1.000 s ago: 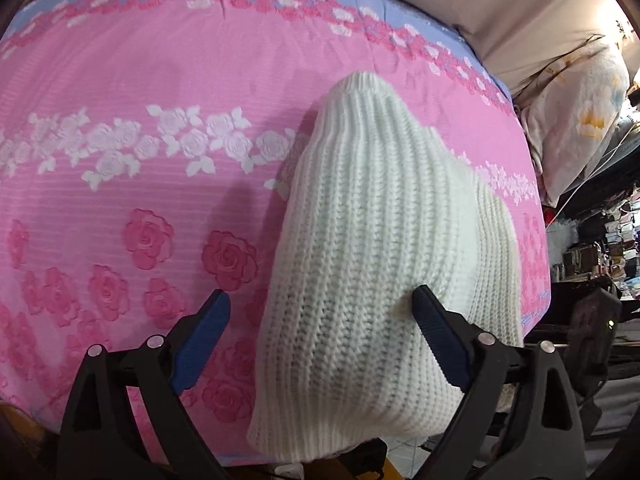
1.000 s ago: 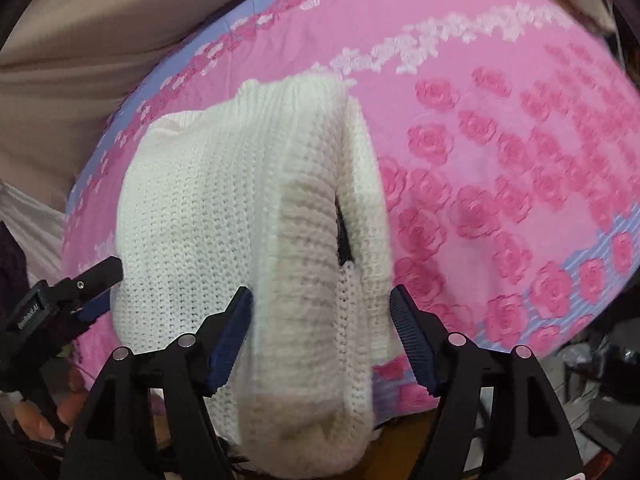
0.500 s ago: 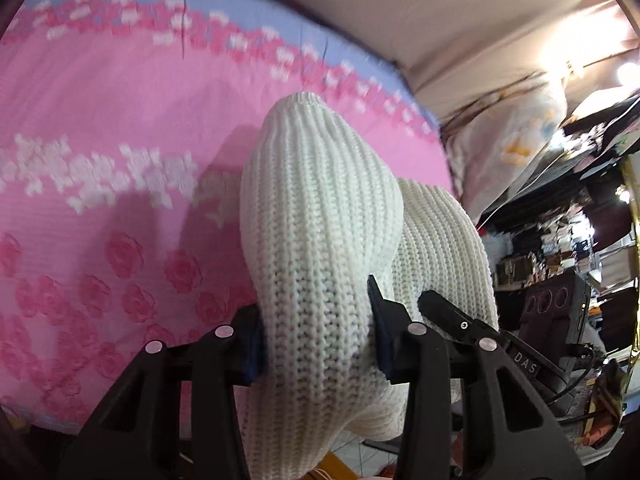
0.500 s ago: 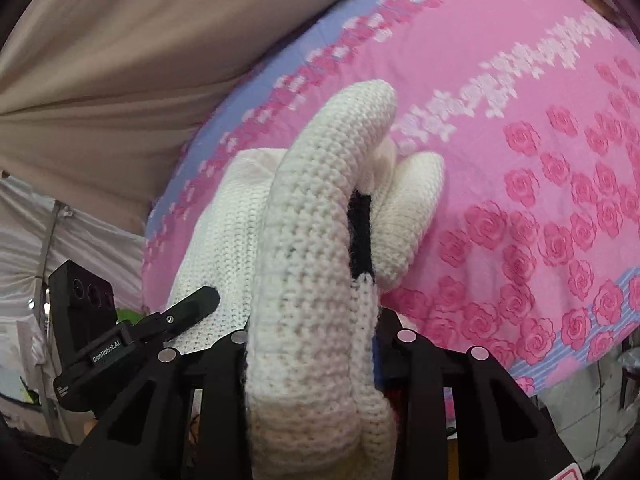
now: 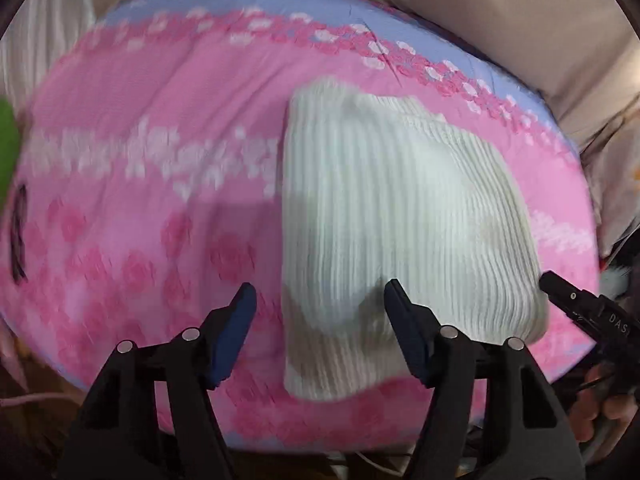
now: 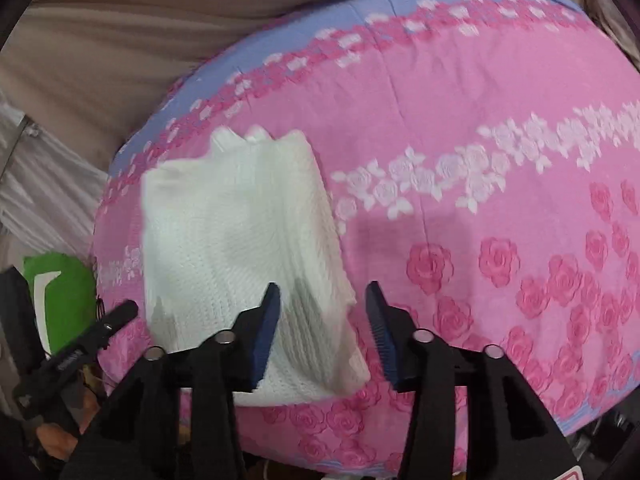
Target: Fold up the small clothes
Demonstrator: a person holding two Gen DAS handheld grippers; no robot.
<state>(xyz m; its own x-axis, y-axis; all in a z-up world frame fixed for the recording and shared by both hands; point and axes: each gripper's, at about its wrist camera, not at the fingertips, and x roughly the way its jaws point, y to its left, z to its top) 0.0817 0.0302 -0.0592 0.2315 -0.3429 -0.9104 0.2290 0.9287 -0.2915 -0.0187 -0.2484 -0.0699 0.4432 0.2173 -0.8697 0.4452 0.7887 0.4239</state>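
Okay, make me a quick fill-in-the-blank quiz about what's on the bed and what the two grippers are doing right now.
1. The knitted garment lying on the bedsheet is coloured ____.
2. The bedsheet's printed flowers are ____.
3. The left gripper jaws are opening and grip ____.
4. The pads of the right gripper are coloured ____.

Missing words: white; roses; nothing; blue

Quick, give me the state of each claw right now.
Left claw: opening, pads clear of the white knit garment, holding nothing.
Right claw: opening, garment edge between the jaws but not pinched.
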